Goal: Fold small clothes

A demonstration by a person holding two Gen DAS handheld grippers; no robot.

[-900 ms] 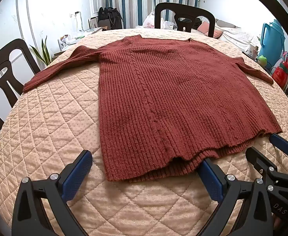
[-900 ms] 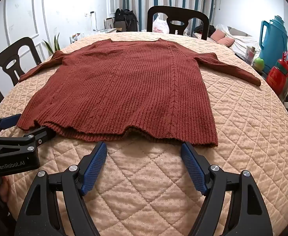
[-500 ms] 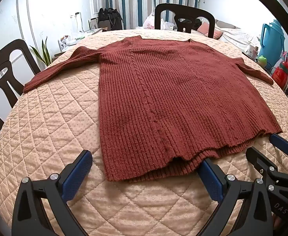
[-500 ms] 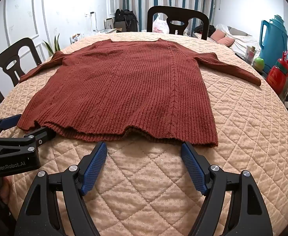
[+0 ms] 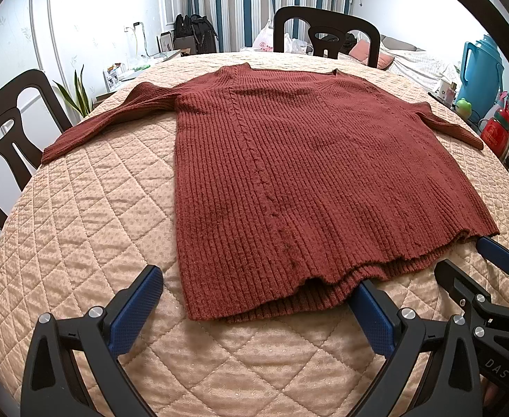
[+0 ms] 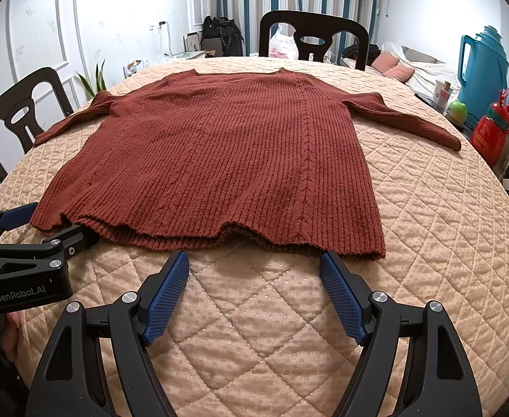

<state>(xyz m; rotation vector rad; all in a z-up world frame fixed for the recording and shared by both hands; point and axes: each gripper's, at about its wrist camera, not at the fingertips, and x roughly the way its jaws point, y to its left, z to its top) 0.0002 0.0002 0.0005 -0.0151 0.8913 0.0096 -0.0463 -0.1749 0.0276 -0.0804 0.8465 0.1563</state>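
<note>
A rust-red ribbed knit sweater [image 5: 306, 173] lies flat on the quilted table, sleeves spread out, hem toward me; it also shows in the right wrist view [image 6: 226, 160]. My left gripper [image 5: 254, 285] is open at the hem's left corner, its right fingertip touching the hem edge. My right gripper [image 6: 254, 260] is open just short of the hem's right part, holding nothing. The right gripper also shows at the right edge of the left wrist view [image 5: 470, 267]. The left gripper also shows at the left edge of the right wrist view [image 6: 49, 226].
The round table wears a peach quilted cover [image 5: 80, 226]. Dark wooden chairs stand at the far side [image 5: 324, 31] and at the left [image 5: 7, 132]. A teal thermos jug [image 6: 480, 66], a red bottle [image 6: 491, 132] and small items crowd the right side.
</note>
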